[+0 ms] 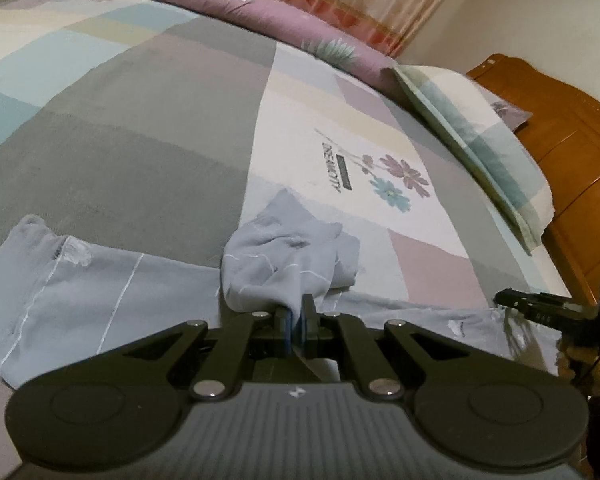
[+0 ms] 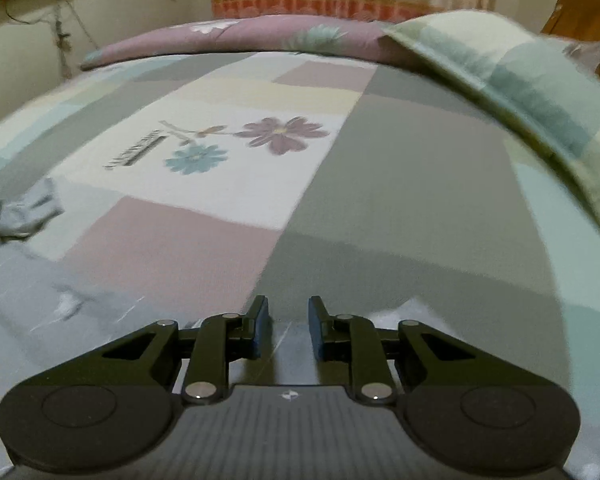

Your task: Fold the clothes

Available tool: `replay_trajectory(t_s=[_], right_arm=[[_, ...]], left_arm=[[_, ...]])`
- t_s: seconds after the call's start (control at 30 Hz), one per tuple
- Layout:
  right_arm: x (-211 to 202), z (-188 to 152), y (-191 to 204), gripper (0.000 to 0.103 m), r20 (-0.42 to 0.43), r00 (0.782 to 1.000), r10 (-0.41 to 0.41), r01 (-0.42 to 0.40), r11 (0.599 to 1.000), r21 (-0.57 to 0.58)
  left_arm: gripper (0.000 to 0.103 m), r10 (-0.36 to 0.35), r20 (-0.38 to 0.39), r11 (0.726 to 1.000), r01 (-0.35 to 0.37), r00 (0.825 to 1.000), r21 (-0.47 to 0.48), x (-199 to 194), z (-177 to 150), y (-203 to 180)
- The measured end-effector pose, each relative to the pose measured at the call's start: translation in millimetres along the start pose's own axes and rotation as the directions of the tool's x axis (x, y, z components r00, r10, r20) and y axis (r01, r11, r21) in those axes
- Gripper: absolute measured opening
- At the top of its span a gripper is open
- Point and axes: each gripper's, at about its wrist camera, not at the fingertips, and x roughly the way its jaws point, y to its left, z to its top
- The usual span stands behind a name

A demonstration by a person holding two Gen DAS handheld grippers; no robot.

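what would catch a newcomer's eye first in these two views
First, the pale blue-grey garment spread along the near edge of the patchwork bed cover, one bunched fold pinched in the left gripper. Next, the purple and teal flowers printed mid-bed. The right gripper hangs with its jaws apart and nothing between them, over the garment's edge.

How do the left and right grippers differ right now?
The left gripper is shut on a bunched fold of the pale blue garment; the right gripper stands open with nothing between its pads. The left lifts cloth; the right hovers above it. Both point down at the bed.
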Motion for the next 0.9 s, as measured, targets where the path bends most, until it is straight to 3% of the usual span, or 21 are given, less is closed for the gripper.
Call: replay_trajectory(t_s=[0.17,0.33,0.4,0.5,0.7,0.77,0.9], right_arm=[[-52.9,-17.6,10.6,0.032,0.025,0.994,0.110,-0.110,0.994,0.008],[-90.6,-62.1,51.5,0.034,-0.069,0.971,0.227,-0.232,0.970,-0.069],[-89.5,-81.0,66.7,0.035,-0.130,0.967,0.218,-0.231,0.968,-0.094],[-94.1,-94.5,77.0,0.042,-0.118,0.973,0.197,-0.211,0.971,-0.114],[-104.2,-85.9,76.3,0.042,-0.087,0.981,0.173,-0.181,0.979,-0.088],[-100.9,-84.5,76.6,0.044,-0.081,0.983,0.162,-0.168,0.983,-0.071],[-91.4,-84.5,78.3,0.048,-0.084,0.987,0.137,-0.140,0.989,-0.041]], left_arm=[[0.013,-0.003,-0.014,1.000,0.003,1.000,-0.003,-3.0,0.8,1.4],[0.022,0.011,-0.030,1.000,-0.011,0.999,-0.007,-2.5,-0.6,4.6],[0.027,0.052,-0.053,0.999,-0.051,0.997,0.019,-1.9,-2.6,3.1],[0.041,0.135,-0.100,0.989,-0.129,0.986,0.071,-1.1,-6.9,3.0],[0.041,0.186,-0.092,0.979,-0.177,0.978,0.103,-18.2,-8.1,-0.9],[0.041,0.173,-0.067,0.976,-0.163,0.983,0.143,-25.1,-7.1,-15.3],[0.051,0.076,-0.054,0.961,-0.058,0.996,0.270,-24.2,-8.7,-60.2]])
